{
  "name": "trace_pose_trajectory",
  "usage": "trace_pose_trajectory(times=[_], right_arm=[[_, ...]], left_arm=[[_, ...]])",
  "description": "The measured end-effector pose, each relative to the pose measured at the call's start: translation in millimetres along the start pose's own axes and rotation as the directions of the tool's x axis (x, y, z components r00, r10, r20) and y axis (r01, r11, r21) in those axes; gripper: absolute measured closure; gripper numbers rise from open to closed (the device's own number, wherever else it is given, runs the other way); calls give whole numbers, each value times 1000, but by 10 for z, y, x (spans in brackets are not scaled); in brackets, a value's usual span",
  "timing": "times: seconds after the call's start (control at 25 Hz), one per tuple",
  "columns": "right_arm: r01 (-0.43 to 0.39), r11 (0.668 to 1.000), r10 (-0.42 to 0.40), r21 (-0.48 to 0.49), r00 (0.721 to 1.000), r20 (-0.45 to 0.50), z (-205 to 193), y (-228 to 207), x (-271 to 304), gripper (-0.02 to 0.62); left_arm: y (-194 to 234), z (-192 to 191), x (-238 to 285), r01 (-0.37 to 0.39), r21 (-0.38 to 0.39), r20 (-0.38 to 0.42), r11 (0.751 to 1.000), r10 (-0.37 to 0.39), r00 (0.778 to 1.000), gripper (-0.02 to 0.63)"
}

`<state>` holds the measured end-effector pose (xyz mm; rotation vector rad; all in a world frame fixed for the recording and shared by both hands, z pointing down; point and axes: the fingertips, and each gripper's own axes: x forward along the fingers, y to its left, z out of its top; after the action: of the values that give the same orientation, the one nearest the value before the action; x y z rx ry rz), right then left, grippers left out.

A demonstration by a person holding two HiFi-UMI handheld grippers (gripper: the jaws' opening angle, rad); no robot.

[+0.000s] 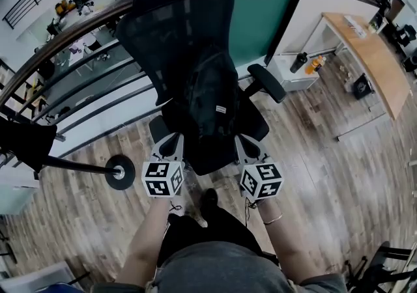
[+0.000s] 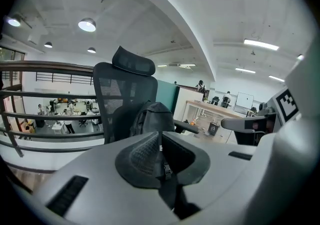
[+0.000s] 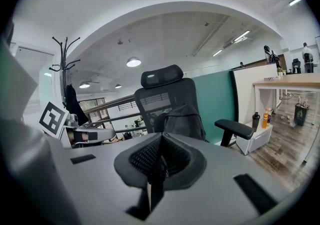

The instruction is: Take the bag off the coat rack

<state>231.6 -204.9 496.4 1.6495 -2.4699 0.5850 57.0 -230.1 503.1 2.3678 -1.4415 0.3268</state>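
Observation:
A black backpack [image 1: 212, 99] sits upright on the seat of a black mesh office chair [image 1: 176, 18], leaning on its backrest. It also shows straight ahead in the left gripper view [image 2: 152, 116] and the right gripper view [image 3: 184, 119]. My left gripper [image 1: 174, 146] and right gripper [image 1: 240, 146] hover side by side at the seat's front edge, just short of the bag. Both are shut, pads together, with nothing between them [image 2: 160, 151] [image 3: 161, 156]. The coat rack [image 1: 120, 172] stands to the left, its black hooks [image 3: 64, 64] bare of any bag.
A dark garment [image 1: 26, 142] hangs on the rack at the far left. Behind the chair run a railing [image 1: 78, 90] and a green partition [image 1: 267, 12]. A low white cabinet [image 1: 290, 77] carrying bottles and a wooden desk [image 1: 371, 57] stand to the right.

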Motion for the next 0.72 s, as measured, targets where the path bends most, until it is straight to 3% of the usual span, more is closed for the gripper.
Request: trace_pose_trajectory(times=[0.28, 0.72], right_arm=[[53, 999, -53, -1, 999, 1, -9, 18, -182, 592], [61, 998, -61, 7, 998, -7, -48, 56, -364, 594]], left_arm=[[45, -50, -233, -18, 14, 1, 1000, 17, 1000, 569], [-4, -54, -358, -14, 21, 6, 1000, 14, 1000, 569]])
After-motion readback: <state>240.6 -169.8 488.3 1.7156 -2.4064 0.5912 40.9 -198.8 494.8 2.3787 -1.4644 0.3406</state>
